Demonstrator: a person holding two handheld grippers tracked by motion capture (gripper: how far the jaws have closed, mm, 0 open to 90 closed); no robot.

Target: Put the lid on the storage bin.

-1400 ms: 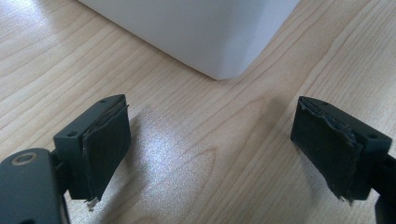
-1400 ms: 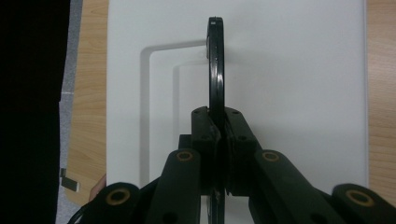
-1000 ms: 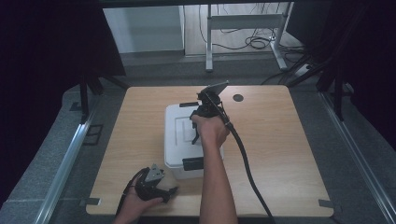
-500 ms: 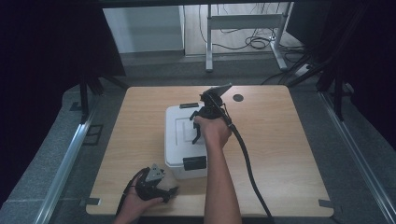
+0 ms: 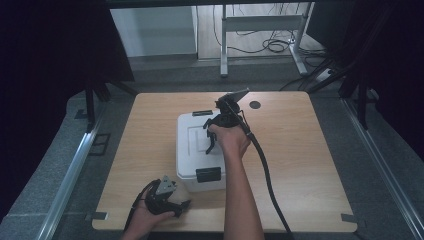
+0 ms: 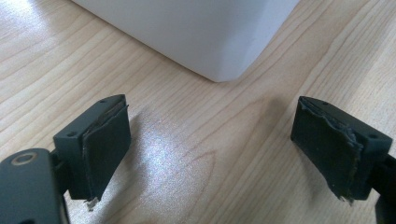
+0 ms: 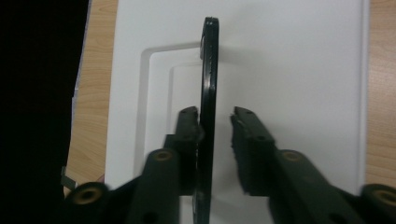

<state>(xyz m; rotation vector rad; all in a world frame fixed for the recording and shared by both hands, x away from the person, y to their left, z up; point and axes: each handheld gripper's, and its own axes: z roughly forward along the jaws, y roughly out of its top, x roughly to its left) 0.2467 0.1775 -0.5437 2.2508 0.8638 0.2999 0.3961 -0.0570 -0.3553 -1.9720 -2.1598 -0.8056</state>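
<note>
A white lidded box point(image 5: 192, 150) sits in the middle of the wooden table point(image 5: 305, 165), with a black latch point(image 5: 208, 174) on its near side. My right gripper point(image 5: 210, 141) hangs over the lid, pointing down. In the right gripper view the lid's thin black handle point(image 7: 208, 84) stands upright between the jaws of my right gripper point(image 7: 215, 116); it touches the left jaw, and a gap separates it from the right jaw. My left gripper point(image 5: 179, 201) rests open on the table near the front edge. Its pads point(image 6: 105, 140) flank bare wood just short of the box's corner point(image 6: 219, 51).
A second black latch point(image 5: 202, 113) sits on the box's far side. A dark round hole point(image 5: 255, 105) is in the table at the back right. The right gripper's thick cable point(image 5: 267, 175) trails across the table to the front edge. A desk frame and loose cables stand on the floor beyond the table.
The right hand has shifted very slightly toward the near side over the lid. The left gripper has stayed in place.
</note>
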